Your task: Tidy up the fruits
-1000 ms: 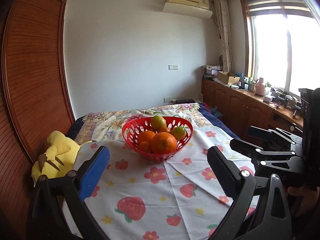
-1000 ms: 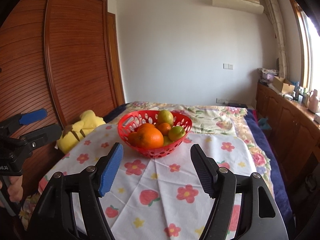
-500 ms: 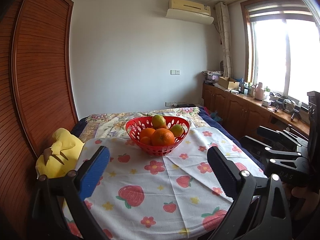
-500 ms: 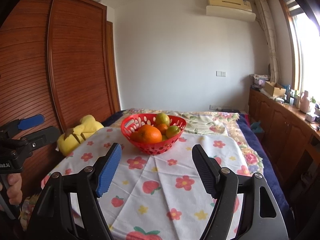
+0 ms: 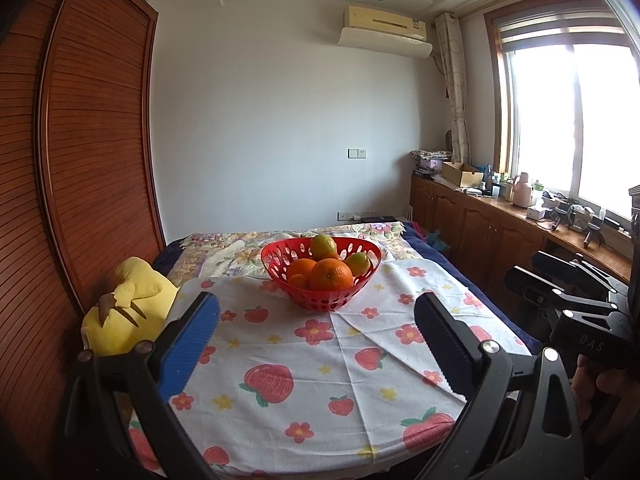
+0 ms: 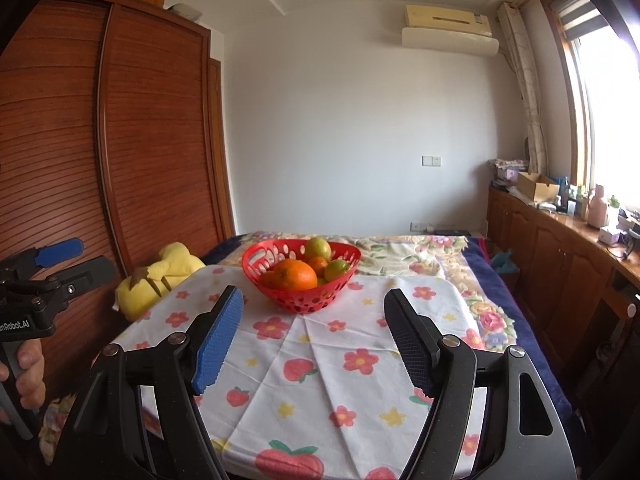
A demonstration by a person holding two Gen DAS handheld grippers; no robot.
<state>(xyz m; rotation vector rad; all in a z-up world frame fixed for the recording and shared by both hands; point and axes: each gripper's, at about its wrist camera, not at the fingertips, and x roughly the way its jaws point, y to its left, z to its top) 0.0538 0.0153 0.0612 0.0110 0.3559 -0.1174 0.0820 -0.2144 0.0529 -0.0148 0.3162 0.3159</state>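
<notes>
A red basket (image 5: pixel 320 280) stands on a white cloth (image 5: pixel 320 360) printed with flowers and strawberries, spread over a bed. The basket holds all the fruit in view: a large orange (image 5: pixel 331 276) at the near side, smaller oranges beside and behind it, a green-yellow fruit (image 5: pixel 323 245) on top at the far side, and another green one (image 5: pixel 358 263) against the right wall of the basket. No fruit lies on the cloth outside the basket. A yellow plush (image 5: pixel 128 312) lies left of the basket at the cloth's edge, against a wooden wardrobe (image 5: pixel 80 160). Right of the basket, well apart, a run of wooden cabinets (image 5: pixel 480 220) carries a cardboard box and small clutter under a window. The left gripper (image 5: pixel 316 344) is held short of the basket, near side, jaws spread wide with nothing between them; one pad is blue, the other black. The right gripper (image 6: pixel 314 344) is likewise short of the basket, jaws wide and empty, the basket framed between its fingers. Each gripper appears at the edge of the other's view, hand-held. Neither tool touches basket, fruit or cloth.
</notes>
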